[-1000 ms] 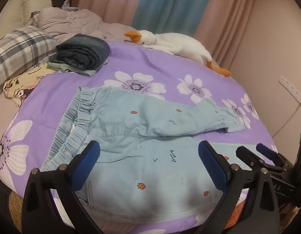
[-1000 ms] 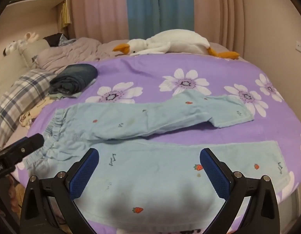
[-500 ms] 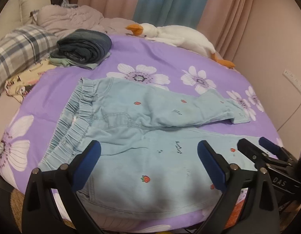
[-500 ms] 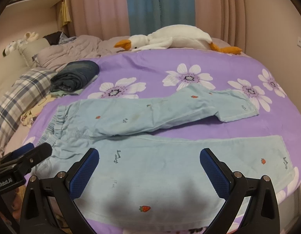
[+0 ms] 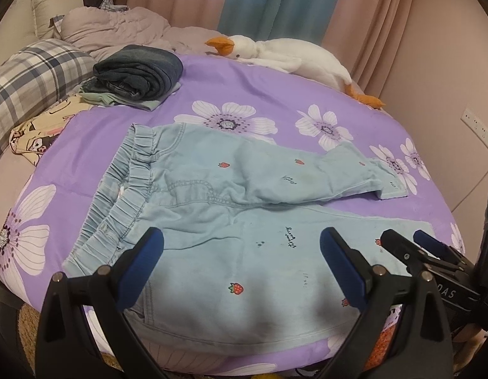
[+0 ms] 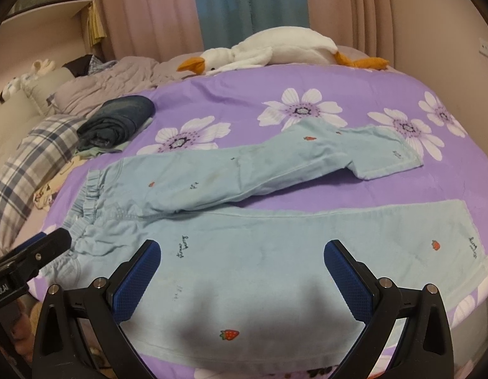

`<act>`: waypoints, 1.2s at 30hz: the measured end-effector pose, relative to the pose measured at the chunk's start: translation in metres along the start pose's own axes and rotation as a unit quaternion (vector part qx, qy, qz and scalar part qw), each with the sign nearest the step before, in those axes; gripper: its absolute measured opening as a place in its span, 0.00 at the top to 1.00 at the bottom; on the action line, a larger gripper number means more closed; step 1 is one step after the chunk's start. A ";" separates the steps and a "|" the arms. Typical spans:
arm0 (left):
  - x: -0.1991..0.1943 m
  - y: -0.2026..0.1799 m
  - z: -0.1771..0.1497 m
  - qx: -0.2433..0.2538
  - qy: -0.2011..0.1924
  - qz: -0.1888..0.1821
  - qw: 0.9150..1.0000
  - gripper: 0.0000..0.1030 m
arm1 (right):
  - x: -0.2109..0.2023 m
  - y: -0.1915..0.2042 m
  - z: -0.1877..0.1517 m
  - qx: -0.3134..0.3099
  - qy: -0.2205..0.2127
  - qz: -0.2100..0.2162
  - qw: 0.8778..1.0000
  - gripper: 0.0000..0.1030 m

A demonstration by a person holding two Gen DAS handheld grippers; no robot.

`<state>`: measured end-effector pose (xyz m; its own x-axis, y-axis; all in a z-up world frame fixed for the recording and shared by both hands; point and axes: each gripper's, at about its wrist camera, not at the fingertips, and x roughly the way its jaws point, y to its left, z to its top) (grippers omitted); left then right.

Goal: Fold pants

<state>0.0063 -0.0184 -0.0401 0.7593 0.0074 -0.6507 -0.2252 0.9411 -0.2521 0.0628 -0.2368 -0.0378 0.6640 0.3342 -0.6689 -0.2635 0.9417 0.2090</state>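
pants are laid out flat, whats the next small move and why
Probably lower both open grippers, left and right, onto the near leg's edge to pinch it. The pants lie with legs spread apart, nothing is gripped, and the far leg waits to be covered.

On the bed: one pair of light-blue pants (image 5: 231,221), one plush goose (image 5: 285,57), one plaid pillow (image 5: 32,72), one stack of folded dark clothes (image 5: 139,72), and two blue-padded grippers, left (image 5: 241,271) and right (image 6: 242,281).

bare purple bedspread (image 6: 244,101) beyond pants (image 6: 275,246), folded clothes stack (image 5: 139,72) far-left
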 end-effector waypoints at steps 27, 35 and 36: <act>0.004 0.003 -0.006 0.004 0.032 -0.006 0.999 0.04 | 0.003 0.001 -0.008 0.020 0.009 0.018 1.000 0.00; 0.006 0.004 -0.007 0.004 0.037 -0.003 0.999 0.04 | 0.002 0.000 -0.007 0.029 0.009 0.024 0.999 0.00; 0.007 0.004 -0.007 0.003 0.037 -0.004 0.999 0.04 | 0.003 0.000 -0.006 0.030 0.010 0.024 0.999 0.00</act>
<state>0.0062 -0.0172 -0.0502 0.7135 -0.0242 -0.7002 -0.2158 0.9432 -0.2525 0.0602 -0.2362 -0.0443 0.6381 0.3785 -0.6705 -0.2518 0.9255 0.2829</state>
